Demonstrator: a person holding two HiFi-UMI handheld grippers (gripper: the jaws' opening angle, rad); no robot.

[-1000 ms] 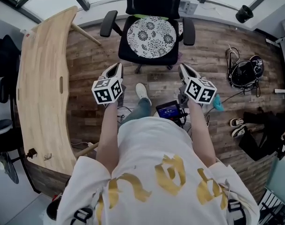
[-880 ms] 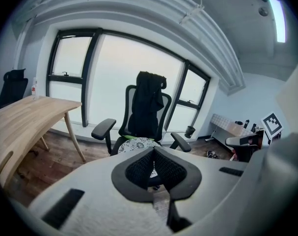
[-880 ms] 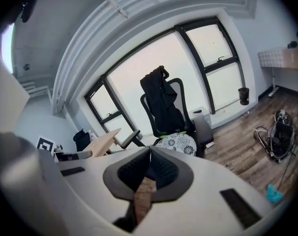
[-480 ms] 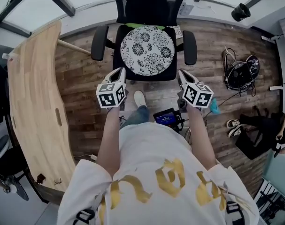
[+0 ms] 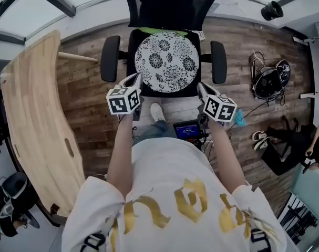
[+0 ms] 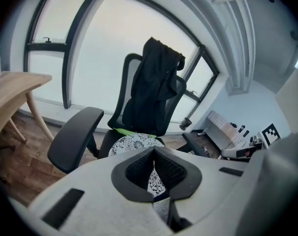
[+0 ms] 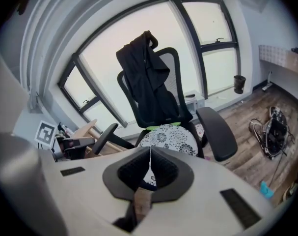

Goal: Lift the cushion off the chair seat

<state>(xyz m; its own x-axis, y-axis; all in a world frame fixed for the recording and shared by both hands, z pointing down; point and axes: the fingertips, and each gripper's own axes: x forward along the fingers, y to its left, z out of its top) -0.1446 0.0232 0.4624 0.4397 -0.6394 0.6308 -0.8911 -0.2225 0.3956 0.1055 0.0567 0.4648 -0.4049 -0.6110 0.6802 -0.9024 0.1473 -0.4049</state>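
Note:
A round white cushion point(image 5: 166, 61) with a black flower print lies on the seat of a black office chair point(image 5: 110, 58). My left gripper point(image 5: 134, 79) is shut and empty, at the seat's front left corner. My right gripper point(image 5: 202, 86) is also shut and empty, at the front right corner. Neither touches the cushion. In the left gripper view the cushion point(image 6: 131, 144) shows just beyond the closed left gripper point(image 6: 153, 163). The right gripper view has the cushion point(image 7: 171, 134) past the closed right gripper point(image 7: 149, 161).
A curved wooden desk point(image 5: 33, 119) runs along the left. A black jacket point(image 6: 156, 82) hangs over the chair's backrest. A bag with cables point(image 5: 269, 80) and shoes point(image 5: 261, 138) lie on the wood floor at the right. The armrests point(image 5: 218, 62) flank the seat.
Both grippers have moved forward and down toward the chair, from well short of the seat to its front corners. The chair now sits closer in the head view. Both stayed shut.

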